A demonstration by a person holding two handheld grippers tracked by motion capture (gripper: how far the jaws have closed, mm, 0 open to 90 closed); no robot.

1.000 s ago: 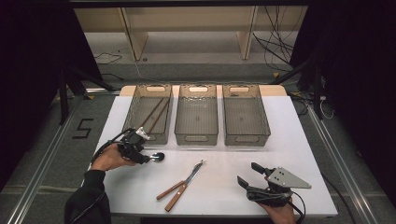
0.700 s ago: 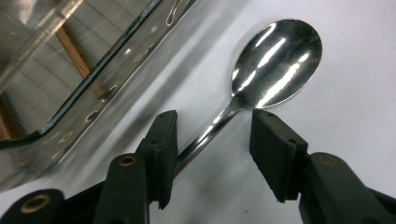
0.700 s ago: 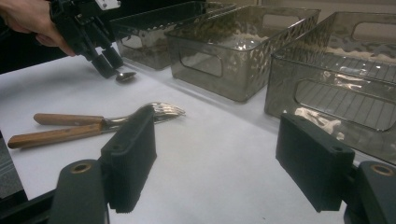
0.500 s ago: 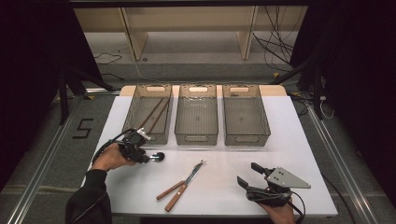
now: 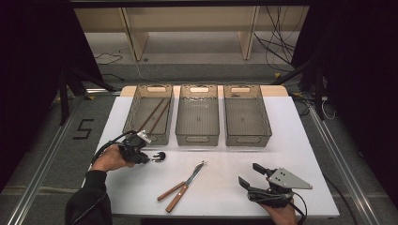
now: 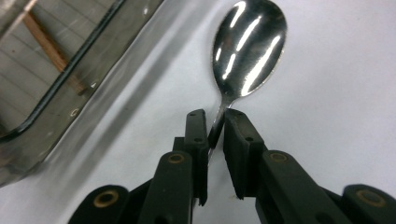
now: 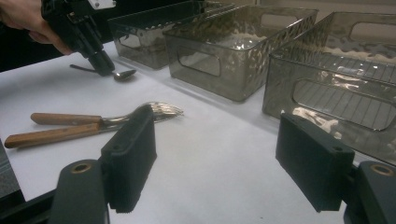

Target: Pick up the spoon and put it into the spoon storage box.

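A shiny metal spoon (image 6: 247,46) lies on the white table (image 5: 225,159) in front of the left tray. My left gripper (image 6: 215,114) has just been closing, and its black pads now pinch the spoon's thin neck from both sides. From above, that gripper (image 5: 146,158) sits low at the table's left with the spoon's bowl (image 5: 160,157) poking out to its right. My right gripper (image 5: 249,173) rests at the near right, jaws wide open with nothing between them.
A fork (image 7: 159,111) and another wooden-handled utensil (image 5: 172,190) lie side by side mid-table. Three clear grey trays stand in a row behind: the left tray (image 5: 132,117) holds two brown sticks, then the middle tray (image 5: 199,138) and the right tray (image 5: 247,139).
The left gripper's jaws have drawn together on the spoon's neck. Neither hand has shifted on the table.
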